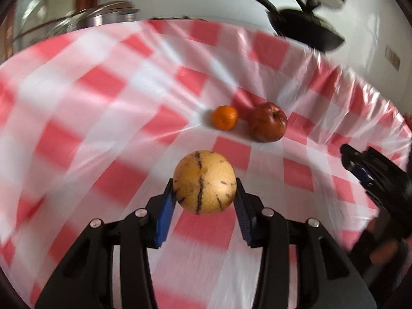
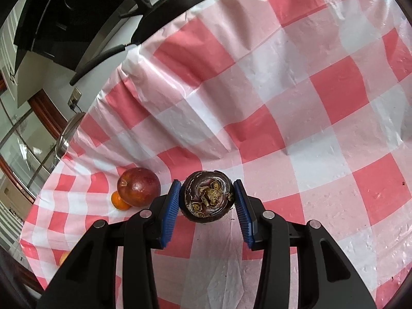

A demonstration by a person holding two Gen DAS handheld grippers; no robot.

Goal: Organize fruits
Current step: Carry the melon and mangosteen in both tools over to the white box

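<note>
**A fruit pinched in each gripper**

My left gripper (image 1: 204, 193) pinches a yellow streaked fruit (image 1: 204, 182) between its blue pads, held above the checked tabletop (image 1: 103, 128). At one o'clock from it, an orange (image 1: 224, 117) and a red apple (image 1: 267, 122) lie just beside each other. My right gripper (image 2: 207, 200) clamps a dark purple fruit (image 2: 207, 199); at nine o'clock the apple (image 2: 139, 186) sits with the orange (image 2: 119, 201) tucked behind. A black pan (image 2: 177, 7) stands at the far edge.
</note>
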